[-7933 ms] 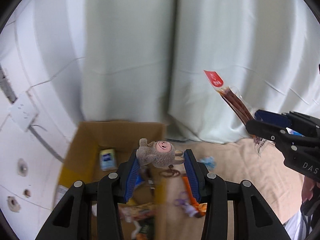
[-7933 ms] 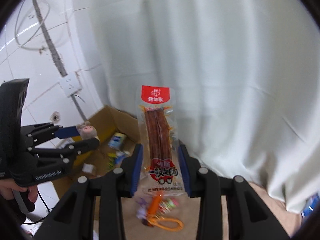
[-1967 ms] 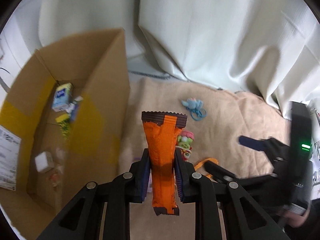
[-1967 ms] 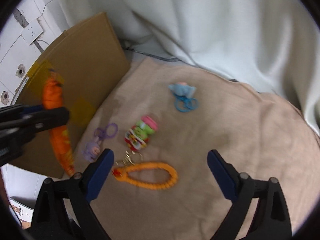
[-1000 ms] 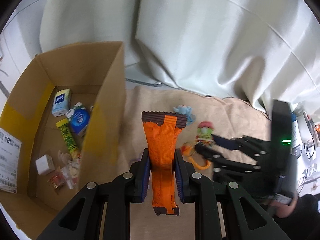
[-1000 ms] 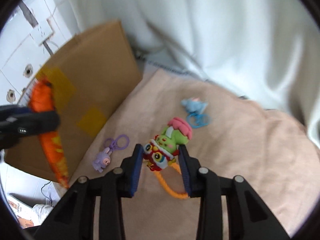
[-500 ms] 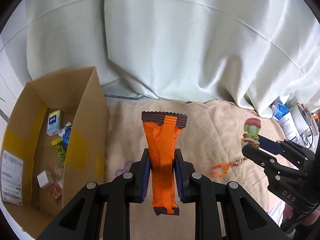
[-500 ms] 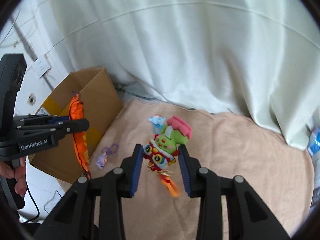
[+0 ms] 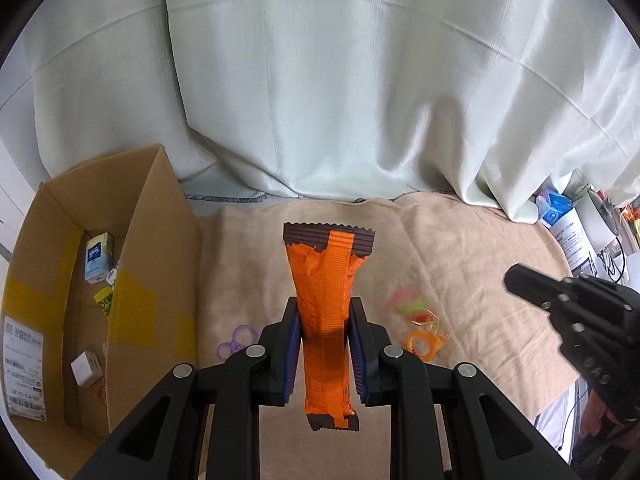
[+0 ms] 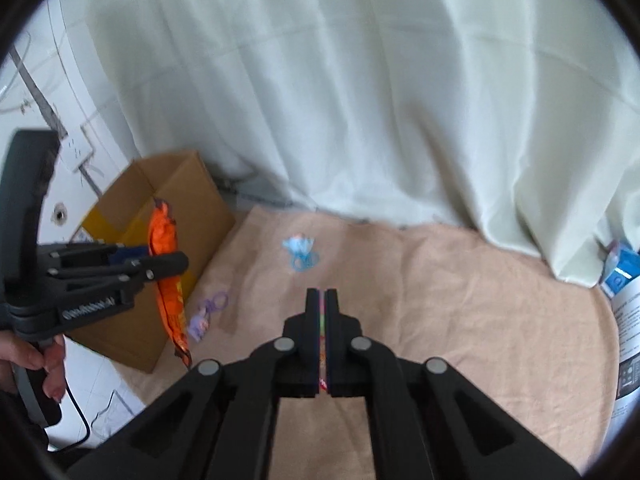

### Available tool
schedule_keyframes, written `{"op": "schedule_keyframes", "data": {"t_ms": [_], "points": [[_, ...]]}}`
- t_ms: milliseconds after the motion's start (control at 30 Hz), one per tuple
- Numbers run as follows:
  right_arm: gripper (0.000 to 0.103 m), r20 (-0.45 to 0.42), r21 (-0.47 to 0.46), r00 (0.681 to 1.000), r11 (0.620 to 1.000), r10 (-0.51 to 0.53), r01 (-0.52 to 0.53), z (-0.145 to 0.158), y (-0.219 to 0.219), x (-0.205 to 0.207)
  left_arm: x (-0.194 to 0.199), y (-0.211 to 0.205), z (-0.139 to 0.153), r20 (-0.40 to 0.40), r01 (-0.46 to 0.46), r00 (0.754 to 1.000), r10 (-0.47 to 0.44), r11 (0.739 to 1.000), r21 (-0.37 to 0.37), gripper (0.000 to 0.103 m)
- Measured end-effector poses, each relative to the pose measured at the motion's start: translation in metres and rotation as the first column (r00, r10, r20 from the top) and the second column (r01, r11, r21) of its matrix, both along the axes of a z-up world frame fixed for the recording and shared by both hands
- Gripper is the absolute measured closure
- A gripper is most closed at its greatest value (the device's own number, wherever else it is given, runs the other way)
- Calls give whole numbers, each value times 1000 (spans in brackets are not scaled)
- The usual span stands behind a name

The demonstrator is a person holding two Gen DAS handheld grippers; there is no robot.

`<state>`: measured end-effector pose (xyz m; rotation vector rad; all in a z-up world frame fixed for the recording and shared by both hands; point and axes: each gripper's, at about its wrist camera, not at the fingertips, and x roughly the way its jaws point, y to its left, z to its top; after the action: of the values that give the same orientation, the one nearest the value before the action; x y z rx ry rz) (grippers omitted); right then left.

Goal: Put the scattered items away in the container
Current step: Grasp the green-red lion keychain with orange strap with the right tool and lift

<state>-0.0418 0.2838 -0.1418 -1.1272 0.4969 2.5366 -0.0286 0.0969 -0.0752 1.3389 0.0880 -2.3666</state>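
- At the lower centre of the left wrist view, my left gripper (image 9: 325, 314) is clenched on the orange snack packet (image 9: 326, 280). The packet stands upright between the blue pads, with its dark crimped end at the top.
- At the left side of the same view the cardboard box (image 9: 156, 240) is open. On its bottom I see a small blue and white carton (image 9: 98, 256) and a white cube (image 9: 86, 368).
- The packet is outside the box, held over the beige cloth (image 9: 460, 248), to the right of the box wall.
- Right of the packet, a green and pink toy (image 9: 408, 306) appears only as a blur, with an orange ring (image 9: 424, 344) just below it. I cannot tell whether it lies on the cloth or is above it.
- A purple keyring (image 9: 236, 338) lies on the cloth near the box, at lower left of my left gripper.
- In the right wrist view, my right gripper (image 10: 323, 300) has its jaws pressed nearly together. Only a thin coloured sliver shows between the pads, and I cannot tell what it is.
- A blue keyring (image 10: 300, 252) lies on the cloth above this gripper, apart from it.
- At the left edge a hand (image 10: 28, 356) holds the handle of the left gripper.
- A pale curtain (image 10: 360, 100) fills the upper part of both views.
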Motion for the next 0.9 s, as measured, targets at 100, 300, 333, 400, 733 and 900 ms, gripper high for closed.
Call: {"op": "schedule_keyframes", "data": {"t_ms": [100,300,333,400,733,900], "points": [[97,24,-32,1000,999,5,-4,-16,2,-3,5,-4,-2,1,-8,1000,8,1000,5,80],[51,147,-57,987,997,65,-57,-71,-2,-29,13,-17,-13,25,-28,999,27,1000,10,80],[50,159,-57,985,996,74,-66,-79,-2,-35,14,-19,-15,32,-32,999,31,999,12,80],[40,159,-35,985,998,63,-58,-87,-1,-45,16,-20,-17,33,-38,999,38,999,16,80],[36,259,-26,964,999,53,-48,-130,23,-107,24,-22,-16,39,-38,999,38,999,9,80],[45,278,-58,958,997,72,-59,-147,25,-117,23,-22,-18,46,-38,998,38,999,7,80]]}}
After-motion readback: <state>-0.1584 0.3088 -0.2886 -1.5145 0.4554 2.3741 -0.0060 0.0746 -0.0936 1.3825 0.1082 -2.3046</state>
